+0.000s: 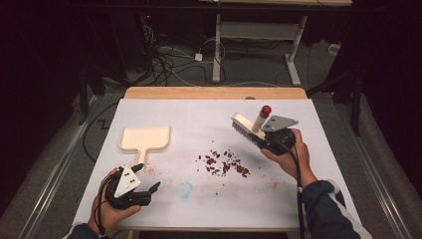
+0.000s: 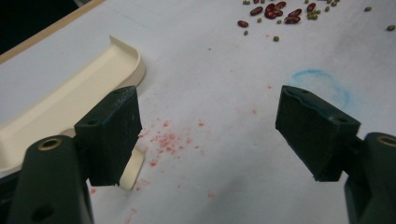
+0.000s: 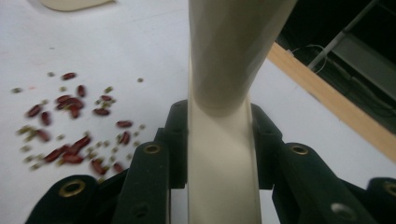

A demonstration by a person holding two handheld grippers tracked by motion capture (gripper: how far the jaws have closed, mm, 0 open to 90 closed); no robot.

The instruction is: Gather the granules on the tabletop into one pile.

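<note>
Brush (image 1: 247,127) clamped in right gripper (image 1: 268,141), right of centre, above scattered beans (image 1: 222,163). Left gripper (image 1: 142,185) jaws spread wide, nothing held, beside dustpan (image 1: 144,139) lower left.

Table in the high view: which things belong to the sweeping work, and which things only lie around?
Belong to the job: brush in the right gripper, scattered beans, dustpan, open left gripper.
Just lying about: blue chalk mark, cables on the floor.

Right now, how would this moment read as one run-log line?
right gripper: shut on brush | left gripper: open near dustpan | beans: scattered on table
</note>
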